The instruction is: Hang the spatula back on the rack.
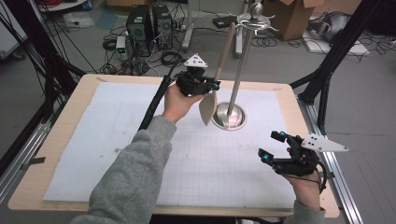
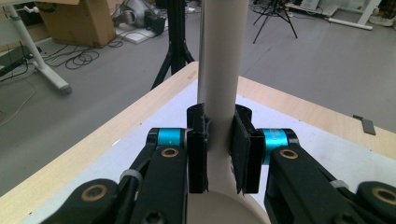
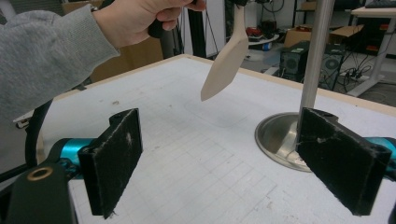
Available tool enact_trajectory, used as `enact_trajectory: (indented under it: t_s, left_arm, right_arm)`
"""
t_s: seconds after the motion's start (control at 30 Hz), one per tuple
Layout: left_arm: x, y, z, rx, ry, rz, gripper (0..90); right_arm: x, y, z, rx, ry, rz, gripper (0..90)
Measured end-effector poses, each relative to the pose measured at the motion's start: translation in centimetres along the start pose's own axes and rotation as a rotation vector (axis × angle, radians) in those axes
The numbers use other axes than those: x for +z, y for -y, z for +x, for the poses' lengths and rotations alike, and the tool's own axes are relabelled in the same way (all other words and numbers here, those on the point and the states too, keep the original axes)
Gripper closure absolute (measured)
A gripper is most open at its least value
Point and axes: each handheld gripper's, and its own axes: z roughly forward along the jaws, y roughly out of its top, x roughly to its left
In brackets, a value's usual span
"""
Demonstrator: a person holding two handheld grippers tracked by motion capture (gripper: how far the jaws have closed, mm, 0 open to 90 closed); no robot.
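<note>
Two claws are at work over the white mat (image 1: pixel 140 140) on the table (image 1: pixel 60 126): the left claw (image 1: pixel 212 85) is clamped on the handle of a pale wooden spatula (image 1: pixel 208 108), holding it in the air with its blade pointing down, just beside the metal stand (image 1: pixel 229 115). The spatula's handle slants up toward the hooks at the top of the stand's pole. The right claw (image 1: pixel 272 146) hangs near the table's right edge, well apart from the spatula, its jaws spread wide with nothing between them.
</note>
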Motion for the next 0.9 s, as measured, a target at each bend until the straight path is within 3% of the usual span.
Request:
enact_trajectory:
  t_s: [0.2,0.47,0.57,0.67,0.73,0.8,0.9]
  left_arm:
    - [0.27,0.11,-0.19,0.024,-0.01,0.014,76.6]
    - [0.48,0.13,-0.29,0.024,-0.004,0.006,75.9]
    - [0.3,-0.02,-0.44,0.032,-0.008,-0.028,74.6]
    - [0.11,-0.18,-0.77,0.063,-0.032,-0.06,65.6]
    - [0.01,-0.14,-0.84,0.092,-0.042,-0.046,63.9]
    - [-0.18,-0.07,-0.77,0.084,-0.046,-0.055,59.4]
    - [-0.45,0.05,-0.6,0.063,-0.052,-0.075,43.1]
  right_arm:
    - [0.0,0.0,0.06,0.001,0.001,0.001,13.9]
    - [0.04,0.0,0.1,0.0,0.001,0.003,13.9]
    - [0.07,0.01,0.12,-0.001,-0.001,0.004,13.9]
    - [0.09,-0.01,0.17,0.001,0.0,0.006,13.9]
    - [0.12,-0.01,0.17,-0.003,-0.001,0.006,13.9]
    - [0.16,-0.02,0.21,-0.005,-0.001,0.004,13.9]
    - [0.19,-0.06,0.29,-0.006,-0.002,0.006,13.9]
